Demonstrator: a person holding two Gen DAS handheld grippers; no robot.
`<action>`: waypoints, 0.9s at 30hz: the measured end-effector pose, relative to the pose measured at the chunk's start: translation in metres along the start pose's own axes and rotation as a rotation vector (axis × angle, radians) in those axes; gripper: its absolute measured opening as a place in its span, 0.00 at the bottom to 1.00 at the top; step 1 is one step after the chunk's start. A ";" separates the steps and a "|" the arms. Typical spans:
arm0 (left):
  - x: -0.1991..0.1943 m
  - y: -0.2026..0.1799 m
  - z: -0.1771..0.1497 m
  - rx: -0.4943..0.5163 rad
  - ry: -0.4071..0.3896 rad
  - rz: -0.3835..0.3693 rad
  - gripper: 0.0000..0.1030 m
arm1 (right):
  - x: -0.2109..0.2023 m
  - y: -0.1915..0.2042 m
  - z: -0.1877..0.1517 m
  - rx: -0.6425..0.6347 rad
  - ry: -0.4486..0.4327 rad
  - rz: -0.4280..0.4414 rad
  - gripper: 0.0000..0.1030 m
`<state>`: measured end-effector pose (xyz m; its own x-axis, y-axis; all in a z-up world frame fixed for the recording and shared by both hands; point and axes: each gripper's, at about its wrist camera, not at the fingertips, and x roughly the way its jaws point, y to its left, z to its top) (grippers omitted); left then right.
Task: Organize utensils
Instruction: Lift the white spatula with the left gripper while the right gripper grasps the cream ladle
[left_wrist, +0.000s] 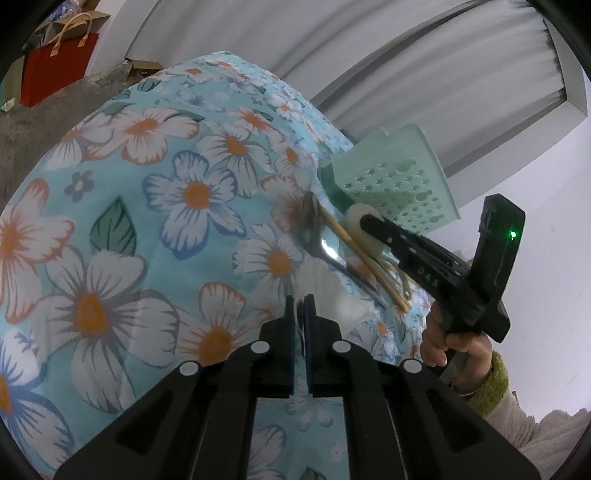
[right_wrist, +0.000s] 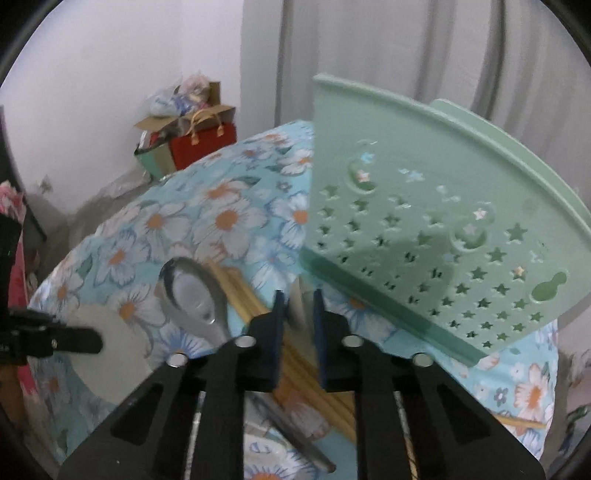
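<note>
A metal spoon (left_wrist: 314, 225) (right_wrist: 192, 295) and a bundle of wooden chopsticks (left_wrist: 354, 251) (right_wrist: 240, 291) lie on the flowered cloth beside a mint-green perforated utensil holder (left_wrist: 399, 177) (right_wrist: 424, 206), which leans tilted. My right gripper (right_wrist: 299, 314) (left_wrist: 367, 221) hovers over this pile, its pads closed on a pale blurred utensil (right_wrist: 301, 295) (left_wrist: 352, 216) whose end pokes past the tips. My left gripper (left_wrist: 300, 306) (right_wrist: 94, 343) is shut with nothing between its fingers, low over the cloth just left of the pile.
The flowered cloth (left_wrist: 147, 221) covers the whole table. A white flat disc (right_wrist: 110, 354) lies under the left gripper's tip. A second metal handle (right_wrist: 295, 435) lies beneath the right gripper. A red bag (left_wrist: 55, 74) and boxes stand on the floor by the wall.
</note>
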<state>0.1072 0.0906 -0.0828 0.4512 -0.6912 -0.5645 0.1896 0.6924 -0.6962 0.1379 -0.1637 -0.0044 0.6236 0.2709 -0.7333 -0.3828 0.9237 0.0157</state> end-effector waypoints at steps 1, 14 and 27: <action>0.000 0.001 0.000 0.000 0.000 0.000 0.04 | 0.001 0.004 -0.002 -0.018 0.007 -0.008 0.06; -0.013 -0.021 0.000 0.070 -0.040 0.012 0.02 | -0.051 -0.025 -0.004 0.143 -0.167 0.129 0.03; -0.046 -0.048 0.004 0.094 -0.129 0.030 0.02 | -0.119 -0.112 -0.006 0.606 -0.588 0.639 0.02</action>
<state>0.0808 0.0905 -0.0215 0.5651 -0.6417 -0.5186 0.2527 0.7330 -0.6316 0.1023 -0.3006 0.0766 0.7203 0.6931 -0.0275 -0.4531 0.5001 0.7380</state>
